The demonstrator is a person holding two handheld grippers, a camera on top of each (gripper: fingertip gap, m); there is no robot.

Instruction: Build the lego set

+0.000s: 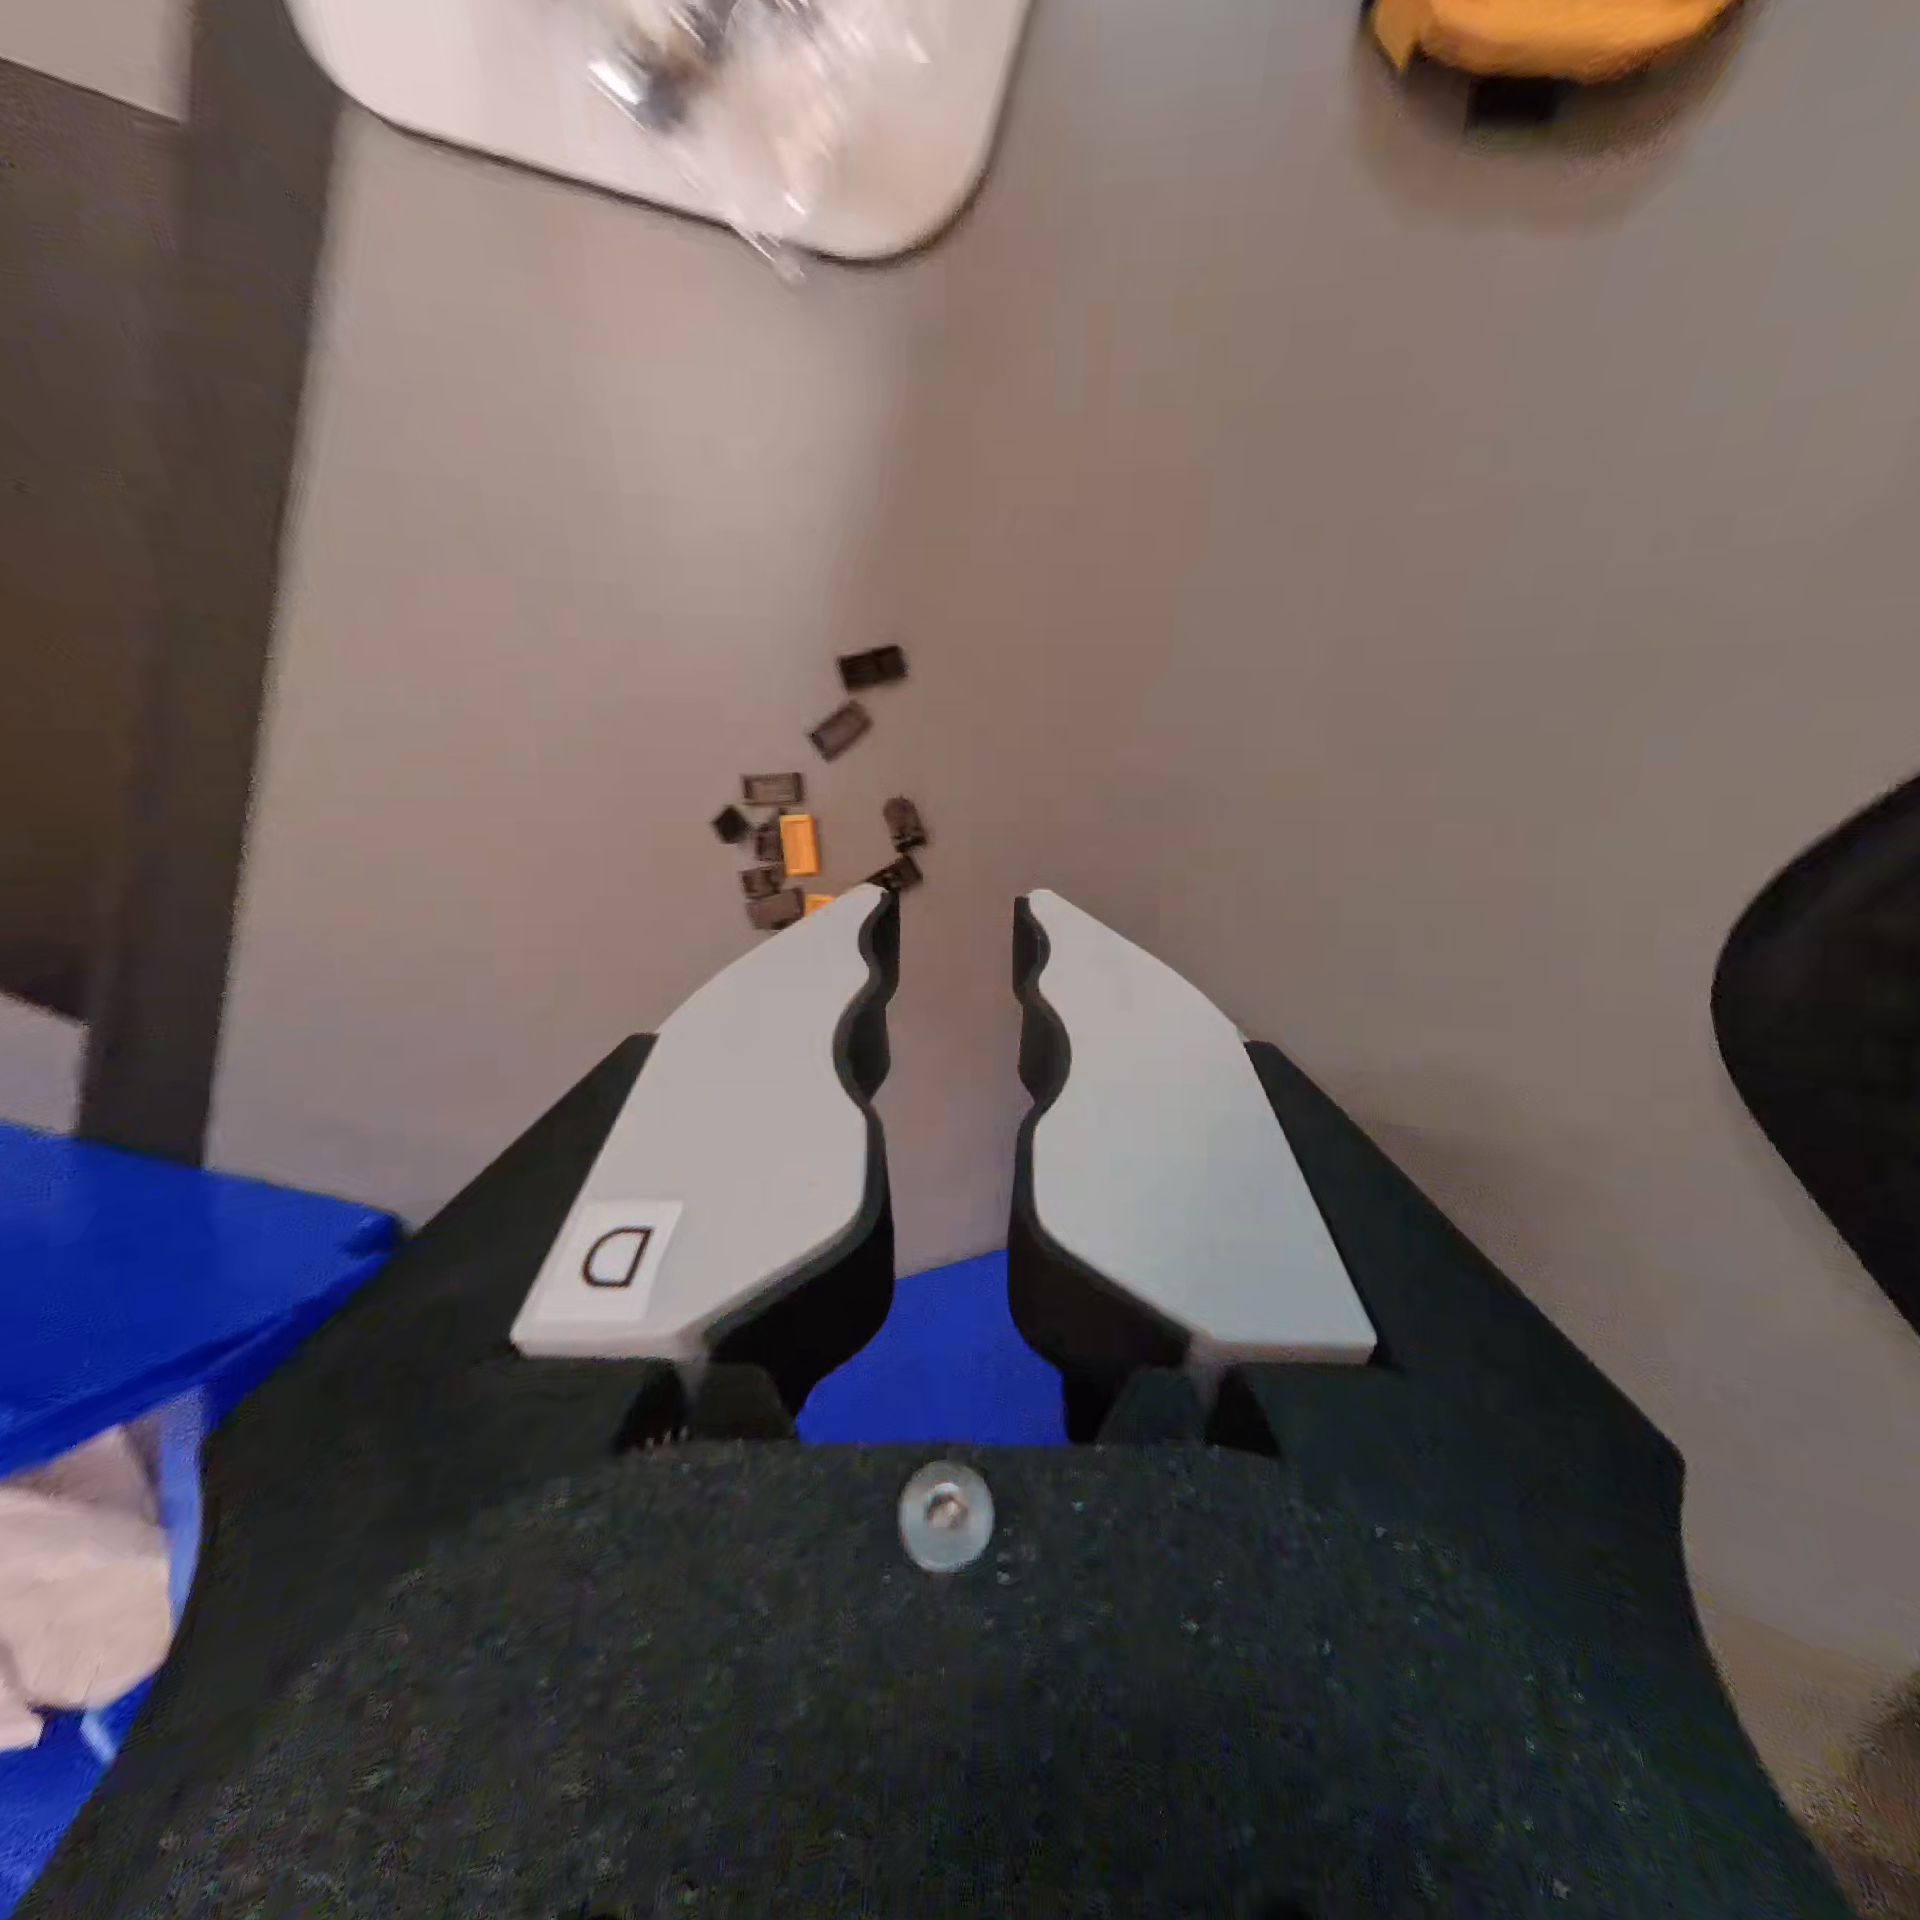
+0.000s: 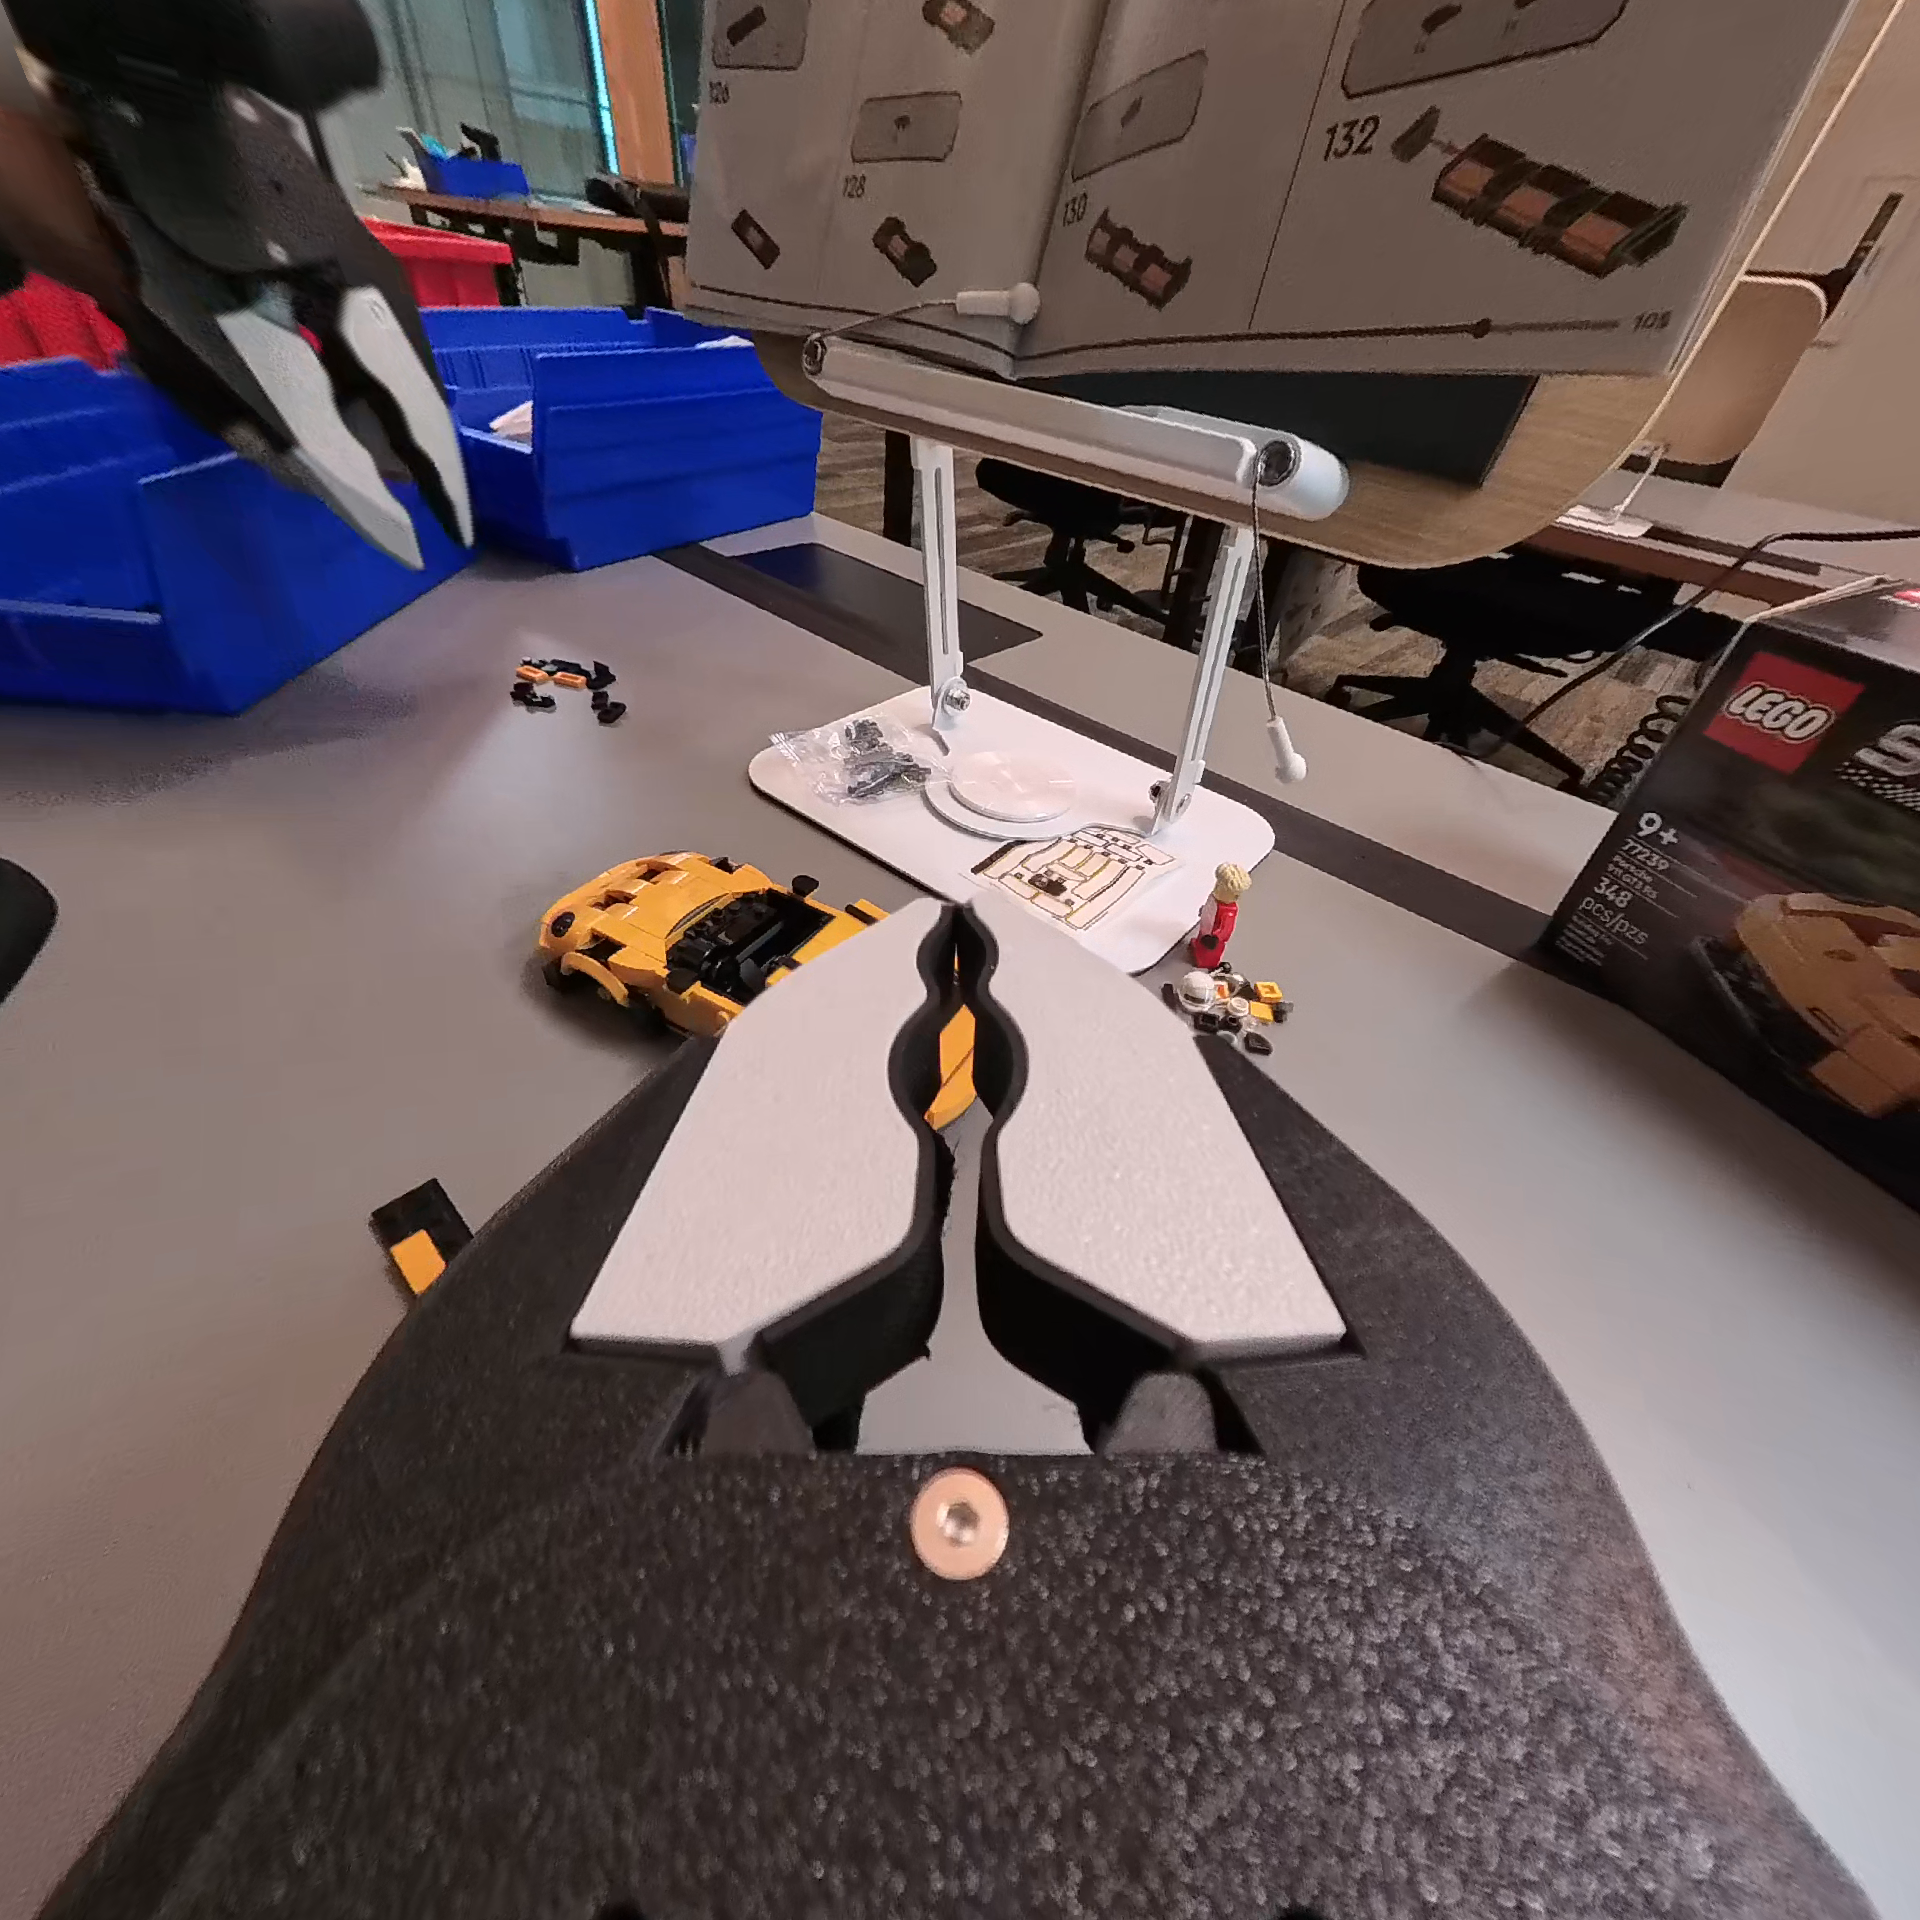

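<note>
Right, lower centre, the right gripper [image 2: 958,920] sits with tips together, empty, before the yellow brick-built car [image 2: 665,940] mid-frame. Upper left, the left gripper [image 2: 434,540] hangs parted, empty, above small loose black and orange bricks [image 2: 566,684] on the grey table [image 2: 312,935].

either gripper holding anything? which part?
Nothing held. Left gripper open above the loose black and orange pieces; right gripper shut, empty.
</note>
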